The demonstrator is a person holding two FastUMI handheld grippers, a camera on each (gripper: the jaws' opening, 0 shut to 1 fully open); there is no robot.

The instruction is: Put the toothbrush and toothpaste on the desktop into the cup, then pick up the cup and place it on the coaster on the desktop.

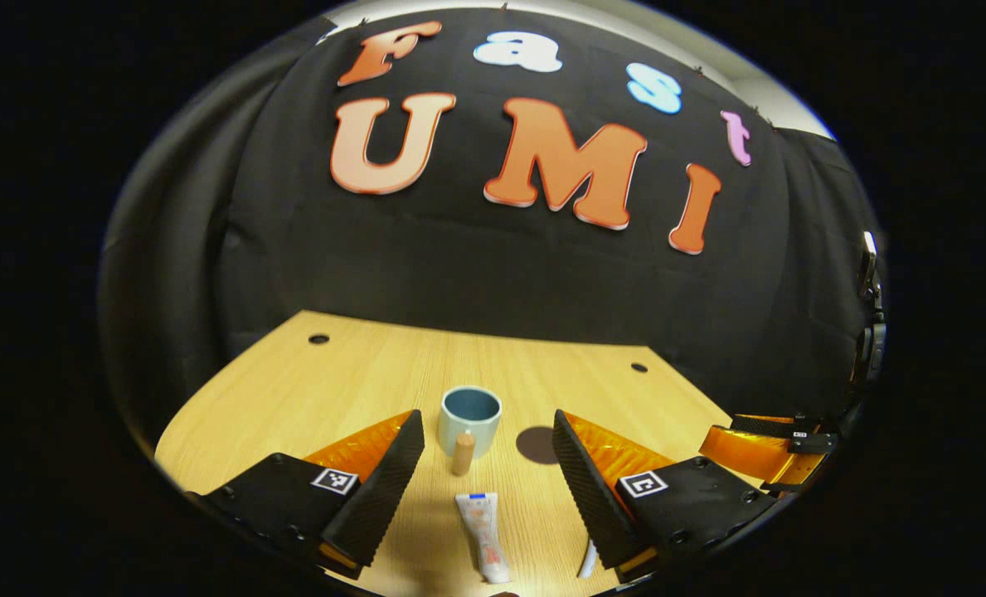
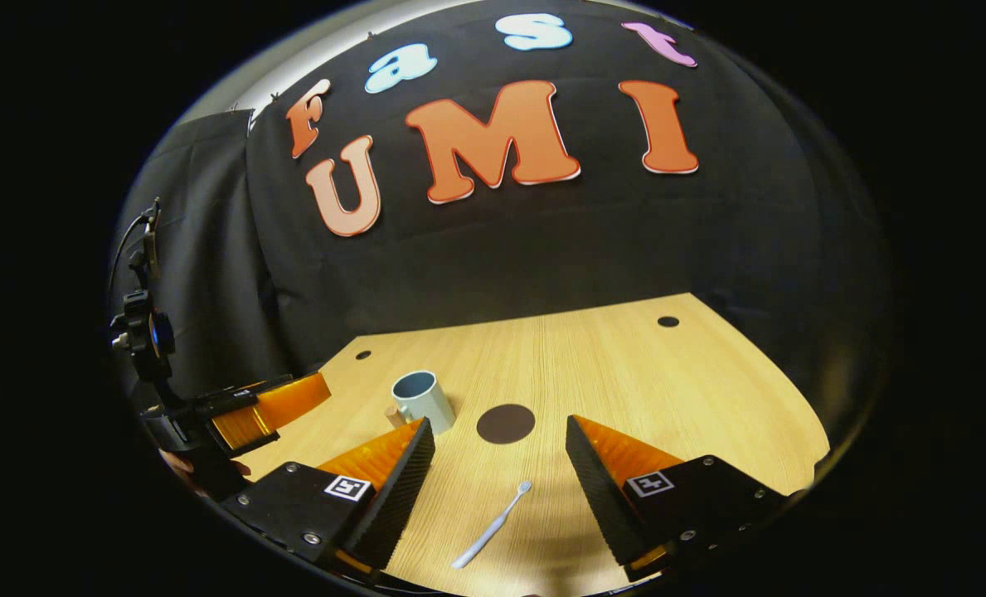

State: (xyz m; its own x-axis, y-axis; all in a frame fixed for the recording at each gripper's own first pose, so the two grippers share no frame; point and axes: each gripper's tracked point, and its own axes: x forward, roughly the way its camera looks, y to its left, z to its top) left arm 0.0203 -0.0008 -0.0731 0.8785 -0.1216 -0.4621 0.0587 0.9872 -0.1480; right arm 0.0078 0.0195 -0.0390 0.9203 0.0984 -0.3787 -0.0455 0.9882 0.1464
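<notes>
Right, both sets of fingers are spread wide and carrying nothing. Your left gripper [image 1: 488,464] frames the toothpaste [image 1: 483,535], lying flat just short of the cup [image 1: 469,419]; your right gripper [image 2: 501,464] frames the toothbrush [image 2: 490,526], with the coaster [image 2: 506,423] beyond. Drop low, straddle each across its width, squeeze mid-body.

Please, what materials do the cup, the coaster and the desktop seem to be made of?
Cup: probably glazed ceramic, with a smooth pale wall, darker inside.
Coaster: unclear, a thin matte dark disc.
Desktop: wood or wood-look laminate, with light grain lines.
</notes>
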